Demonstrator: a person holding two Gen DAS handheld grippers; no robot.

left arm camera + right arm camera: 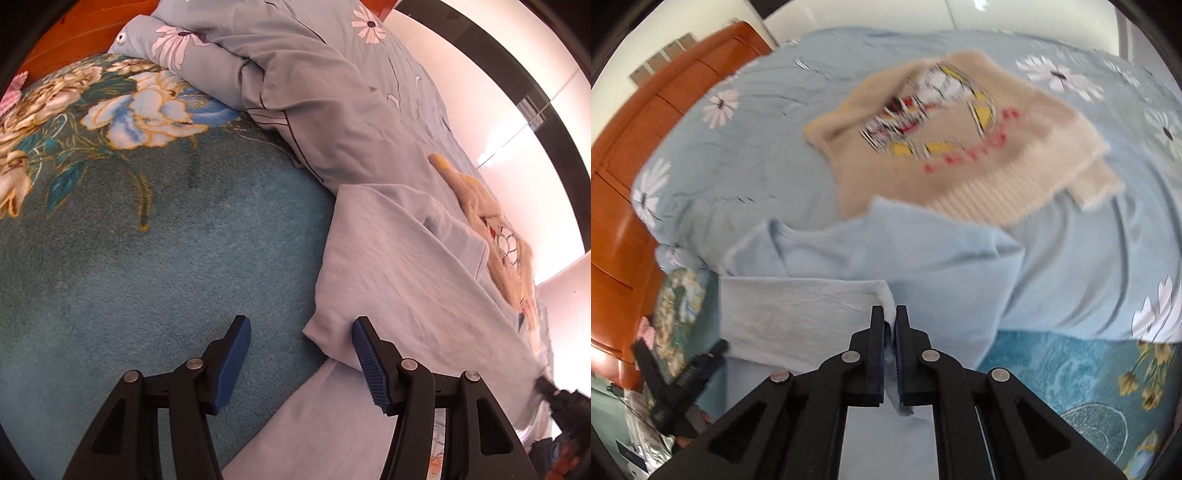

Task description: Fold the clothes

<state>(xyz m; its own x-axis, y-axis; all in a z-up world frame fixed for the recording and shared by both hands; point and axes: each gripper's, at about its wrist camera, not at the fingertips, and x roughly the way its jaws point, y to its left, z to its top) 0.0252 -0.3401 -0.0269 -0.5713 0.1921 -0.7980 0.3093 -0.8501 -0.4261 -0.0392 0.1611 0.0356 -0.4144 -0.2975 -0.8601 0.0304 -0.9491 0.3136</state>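
A bed (pixel 1082 258) fills both views, spread with a pale blue flowered sheet and, nearer the person, a teal plush blanket (pixel 147 266) with large blossoms; an orange wooden headboard (pixel 635 192) runs along the far left of the right tongs. The garment being folded, a light blue shirt (pixel 905 258), lies just ahead of both tongs, half on the blanket and half on the sheet. The right tongs (pixel 890 321) are clenched on a bunched edge of that shirt, the cloth pinched between the pads and trailing down beneath them, seemingly so the edge can be carried across for a fold. The left tongs (pixel 301 362) stand released; a corner of the shirt lies between the pads, which do not press on it, probably waiting to pin or lift it. Beyond the shirt, ahead of the right tongs, a beige sweater (pixel 960 147) with a cartoon print lies flat on the sheet, partly under the shirt's far edge.
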